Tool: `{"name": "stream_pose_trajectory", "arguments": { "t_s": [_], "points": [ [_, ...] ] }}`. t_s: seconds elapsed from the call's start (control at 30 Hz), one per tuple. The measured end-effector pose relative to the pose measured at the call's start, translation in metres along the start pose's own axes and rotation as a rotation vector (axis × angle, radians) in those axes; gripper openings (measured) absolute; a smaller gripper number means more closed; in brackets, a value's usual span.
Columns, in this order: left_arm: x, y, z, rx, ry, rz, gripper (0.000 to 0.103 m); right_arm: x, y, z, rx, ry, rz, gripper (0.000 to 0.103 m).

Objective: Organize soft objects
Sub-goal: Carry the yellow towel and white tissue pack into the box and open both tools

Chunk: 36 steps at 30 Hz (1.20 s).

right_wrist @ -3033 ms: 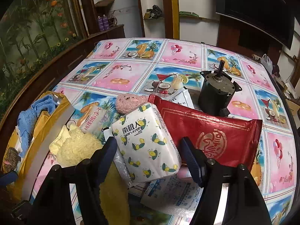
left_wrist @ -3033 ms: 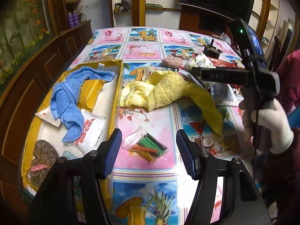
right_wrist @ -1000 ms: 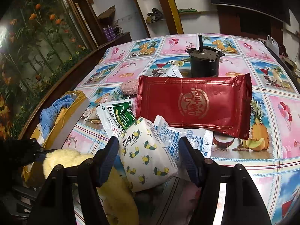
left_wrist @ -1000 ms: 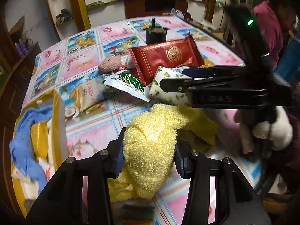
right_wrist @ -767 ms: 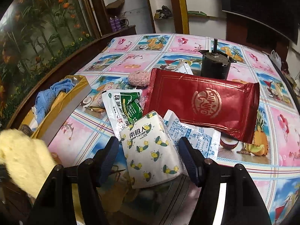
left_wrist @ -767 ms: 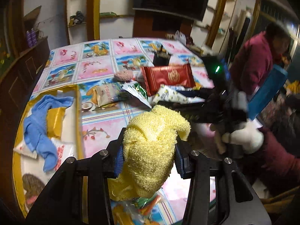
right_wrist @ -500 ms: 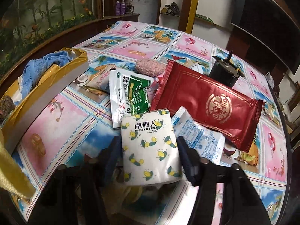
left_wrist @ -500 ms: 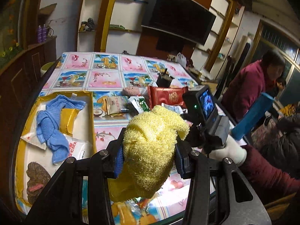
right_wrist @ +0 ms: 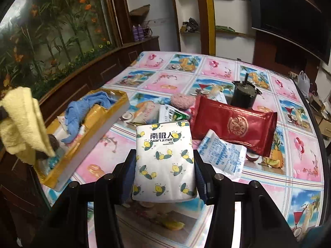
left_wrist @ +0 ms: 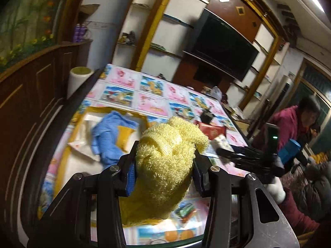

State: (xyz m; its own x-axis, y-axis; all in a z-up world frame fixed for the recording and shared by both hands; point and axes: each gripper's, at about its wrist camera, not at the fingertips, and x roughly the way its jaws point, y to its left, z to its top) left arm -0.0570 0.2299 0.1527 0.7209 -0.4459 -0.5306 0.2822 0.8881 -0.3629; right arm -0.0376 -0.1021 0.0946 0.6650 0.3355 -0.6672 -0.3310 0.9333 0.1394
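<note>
My left gripper is shut on a yellow towel and holds it high above the table; the towel also shows in the right wrist view, hanging over the near end of the yellow box. My right gripper is shut on a white tissue pack with lemon print and holds it lifted above the table. The open yellow box at the table's left edge holds a blue towel, packets and a brown item. It also shows in the left wrist view.
On the flowered tablecloth lie a red packet, a white-blue packet, a green-white packet, a pink fuzzy ball and a black motor. A wooden cabinet runs along the left. A person sits at the right.
My left gripper has lifted the yellow towel higher and swung toward the box. My right gripper has closed on the tissue pack and raised it off the table.
</note>
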Motion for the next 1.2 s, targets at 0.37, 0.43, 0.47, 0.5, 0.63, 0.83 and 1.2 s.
{"name": "stream_pose_trajectory", "arguments": {
  "t_s": [0.37,0.43,0.47,0.5,0.63,0.83,1.2],
  "points": [
    [0.033,0.064,0.008,-0.101,0.058,0.173,0.044,0.032,0.088,0.035,-0.028,0.030,0.233,0.051],
    [0.045,0.075,0.008,-0.121,0.081,0.174,0.044,0.044,0.102,0.041,-0.028,0.046,0.255,0.051],
    [0.052,0.080,0.007,-0.130,0.094,0.185,0.044,0.049,0.107,0.043,-0.028,0.053,0.260,0.051],
    [0.059,0.085,0.007,-0.136,0.106,0.202,0.045,0.057,0.114,0.047,-0.031,0.064,0.262,0.051],
    [0.080,0.098,0.000,-0.157,0.151,0.220,0.049,0.087,0.132,0.056,-0.041,0.104,0.251,0.051],
    [0.075,0.109,-0.008,-0.210,0.154,0.157,0.053,0.127,0.144,0.063,-0.024,0.150,0.222,0.053],
    [0.039,0.085,-0.005,-0.163,0.010,0.274,0.062,0.125,0.131,0.058,0.012,0.127,0.206,0.060]
  ]
}}
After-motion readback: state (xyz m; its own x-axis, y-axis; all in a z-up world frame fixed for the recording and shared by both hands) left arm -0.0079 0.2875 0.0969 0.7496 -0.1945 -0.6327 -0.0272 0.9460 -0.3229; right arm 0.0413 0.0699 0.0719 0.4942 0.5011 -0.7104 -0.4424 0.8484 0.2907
